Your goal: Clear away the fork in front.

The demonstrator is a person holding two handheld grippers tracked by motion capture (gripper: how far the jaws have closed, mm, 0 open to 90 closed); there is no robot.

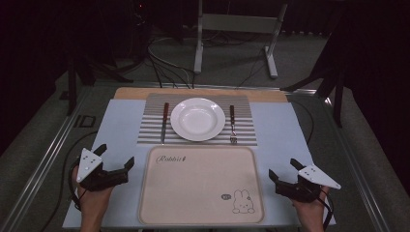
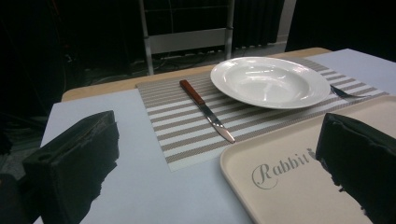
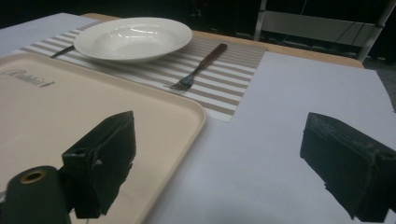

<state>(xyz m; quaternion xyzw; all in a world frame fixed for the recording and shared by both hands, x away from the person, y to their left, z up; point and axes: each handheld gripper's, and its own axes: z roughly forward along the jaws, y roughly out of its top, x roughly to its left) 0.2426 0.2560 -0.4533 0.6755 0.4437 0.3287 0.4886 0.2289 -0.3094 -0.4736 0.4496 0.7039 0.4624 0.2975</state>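
My left gripper view: fork (image 2: 348,93) mostly behind plate (image 2: 270,81). My right gripper view: knife (image 3: 61,51) mostly hidden by that plate.

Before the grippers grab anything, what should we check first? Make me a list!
1. Left gripper open, holding nothing: ok.
2. Right gripper open, holding nothing: ok.
3. Tray bare, nothing lying in it: ok.
4. Plate sits flat on the striped placemat: ok.
5. Knife and fork lie apart from the plate, one on each side: ok.
6. Plate clean: cannot tell.
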